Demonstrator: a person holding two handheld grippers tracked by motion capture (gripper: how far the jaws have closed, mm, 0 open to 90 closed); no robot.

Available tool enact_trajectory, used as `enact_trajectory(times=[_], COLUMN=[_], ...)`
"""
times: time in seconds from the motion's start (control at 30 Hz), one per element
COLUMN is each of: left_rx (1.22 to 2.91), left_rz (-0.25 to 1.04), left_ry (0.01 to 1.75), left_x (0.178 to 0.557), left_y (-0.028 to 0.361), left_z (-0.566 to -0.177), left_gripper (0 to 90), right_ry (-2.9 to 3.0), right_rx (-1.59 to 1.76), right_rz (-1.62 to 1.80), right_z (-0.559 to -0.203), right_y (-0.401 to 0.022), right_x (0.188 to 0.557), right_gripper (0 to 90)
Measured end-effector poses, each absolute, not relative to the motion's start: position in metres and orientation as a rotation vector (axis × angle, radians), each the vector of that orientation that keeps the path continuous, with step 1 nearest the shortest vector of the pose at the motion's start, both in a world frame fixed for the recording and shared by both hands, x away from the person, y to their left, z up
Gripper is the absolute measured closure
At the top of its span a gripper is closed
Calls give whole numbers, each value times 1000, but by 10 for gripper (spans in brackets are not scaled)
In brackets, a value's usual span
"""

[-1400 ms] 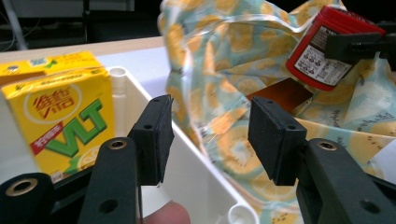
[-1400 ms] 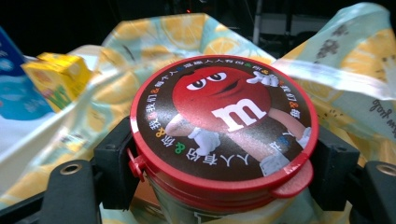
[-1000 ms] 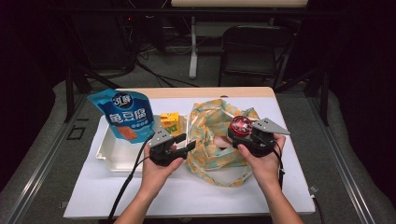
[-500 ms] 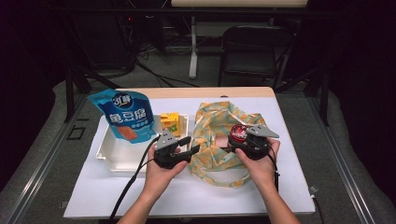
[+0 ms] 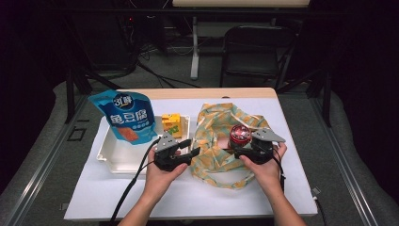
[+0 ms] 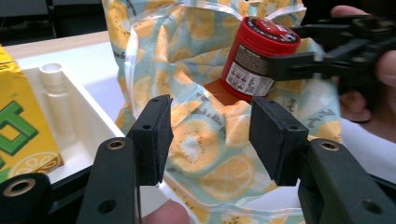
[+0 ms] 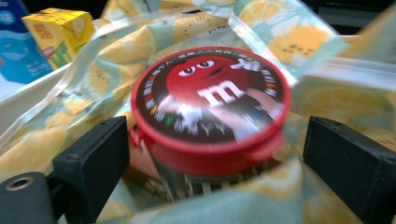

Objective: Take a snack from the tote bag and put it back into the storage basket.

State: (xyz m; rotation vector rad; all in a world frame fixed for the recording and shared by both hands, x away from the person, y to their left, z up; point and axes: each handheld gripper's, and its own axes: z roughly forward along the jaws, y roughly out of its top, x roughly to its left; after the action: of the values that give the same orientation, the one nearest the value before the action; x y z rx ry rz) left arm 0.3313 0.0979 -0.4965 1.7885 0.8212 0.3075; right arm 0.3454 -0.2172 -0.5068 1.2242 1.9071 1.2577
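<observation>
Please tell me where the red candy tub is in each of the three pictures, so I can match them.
High view: the red candy tub is right of centre, in the mouth of the lemon-print bag.
Left gripper view: upper right, tilted, beyond the claw.
Right gripper view: centre, lid facing the camera.
Shared landmark: the yellow drink carton.

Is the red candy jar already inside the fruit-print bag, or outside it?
Partly inside: the red candy jar stands in the open mouth of the fruit-print bag, fabric around its base, lid above.
</observation>
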Motion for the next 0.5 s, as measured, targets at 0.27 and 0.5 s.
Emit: enact_trajectory(times=[0.27,0.5], left_rx=[1794,1794], left_rz=[296,298], left_ry=[829,838], left_x=[329,328], left_y=[104,108], left_z=[-499,-500], left_gripper=[492,494], right_ry=[1901,1892], right_rx=[1213,1344], right_rz=[1274,1160], right_z=[-510,-523], right_y=[-241,-254], right_x=[321,324], right_gripper=[303,425])
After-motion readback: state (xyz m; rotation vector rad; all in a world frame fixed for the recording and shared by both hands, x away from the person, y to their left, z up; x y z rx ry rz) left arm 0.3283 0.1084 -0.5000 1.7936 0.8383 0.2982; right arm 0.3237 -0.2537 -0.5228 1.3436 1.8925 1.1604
